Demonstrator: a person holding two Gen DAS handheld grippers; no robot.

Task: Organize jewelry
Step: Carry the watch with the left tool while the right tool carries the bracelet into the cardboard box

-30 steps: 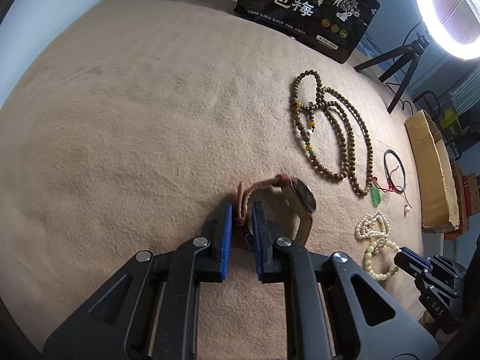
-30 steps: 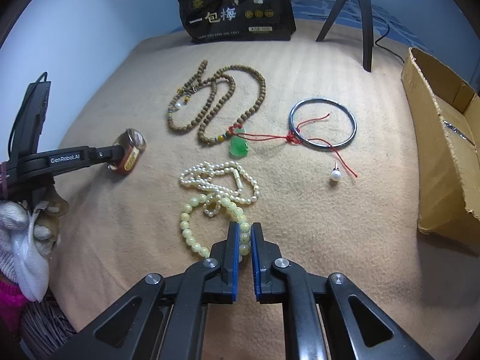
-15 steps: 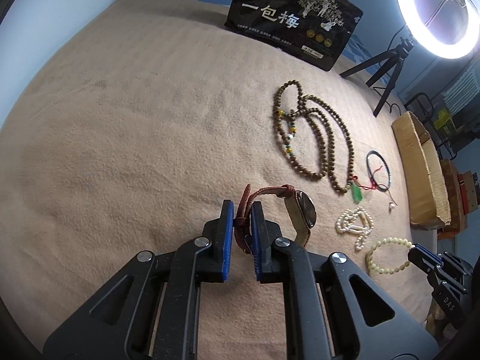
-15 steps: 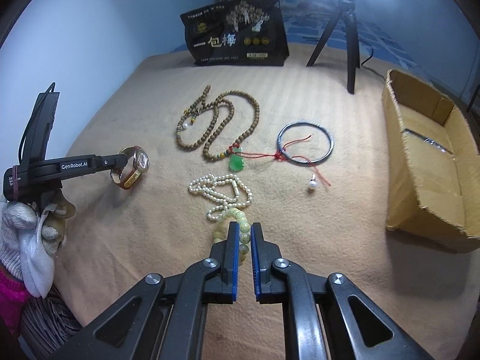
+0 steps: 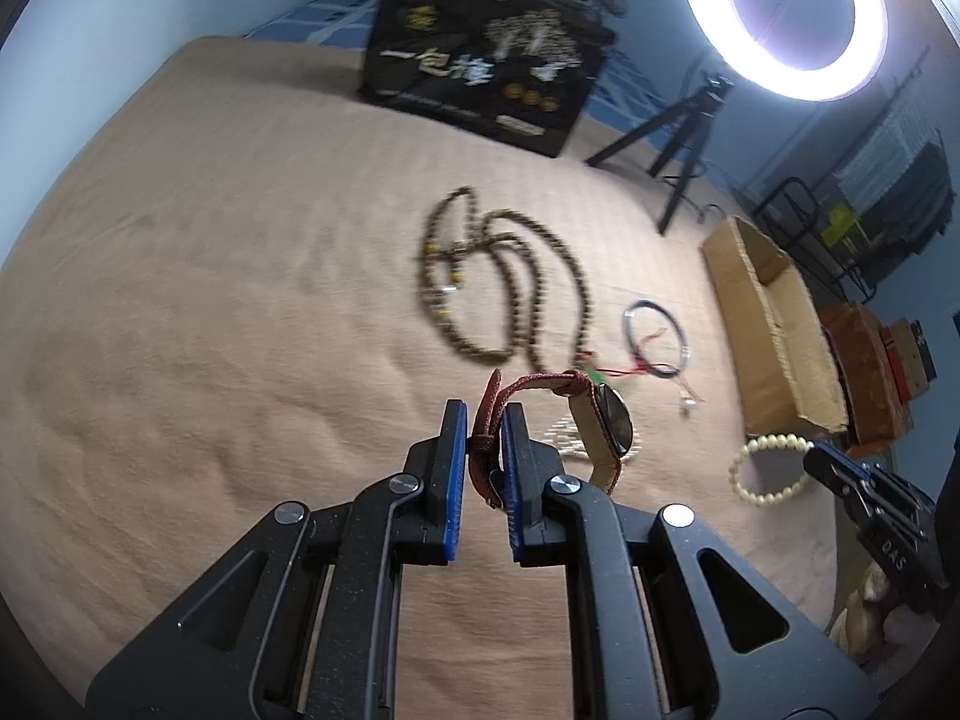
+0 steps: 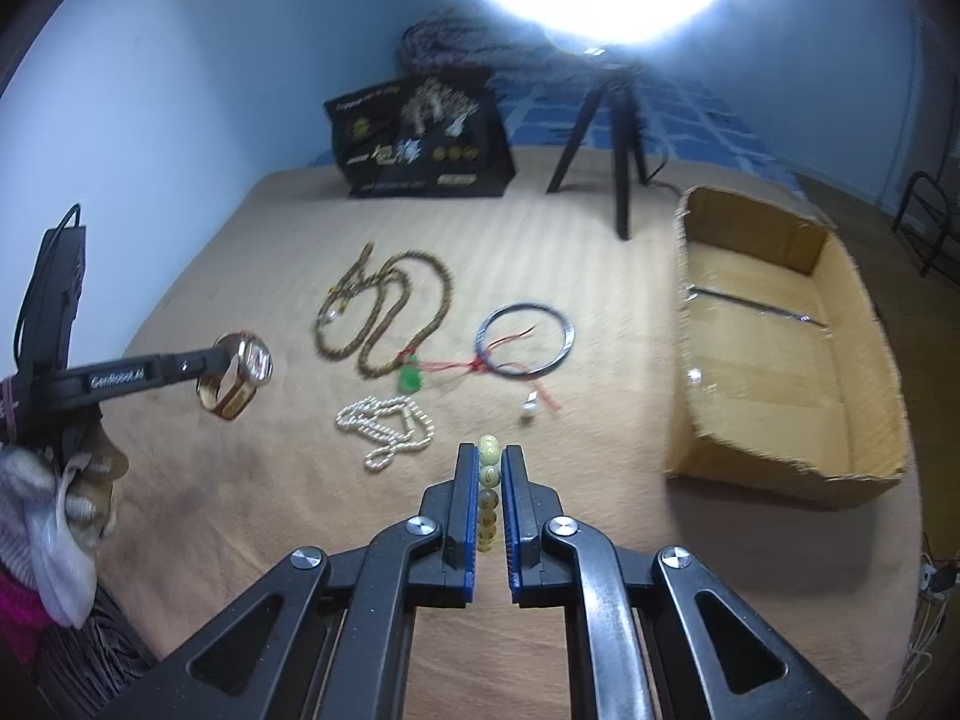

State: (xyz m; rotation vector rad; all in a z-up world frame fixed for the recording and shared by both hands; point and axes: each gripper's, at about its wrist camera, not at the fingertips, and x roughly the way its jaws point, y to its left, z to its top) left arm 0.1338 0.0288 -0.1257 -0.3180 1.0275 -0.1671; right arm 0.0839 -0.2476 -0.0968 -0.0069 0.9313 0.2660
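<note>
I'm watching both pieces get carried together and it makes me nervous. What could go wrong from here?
The left tongs pinch only the watch strap, so the heavy case dangling off to one side could swing or slip out. The right tongs clamp a few round beads of the pale bead bracelet; those could roll free before reaching the cardboard box.

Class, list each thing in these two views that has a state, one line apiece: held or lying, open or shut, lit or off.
Left tool: shut on watch strap.
Watch: held, off the blanket.
Right tool: shut on bead bracelet.
Bead bracelet: held, hanging.
Wooden beads: lying loose.
Pearl strand: lying.
Bangle: lying flat.
Box: open.
Ring light: lit.
</note>
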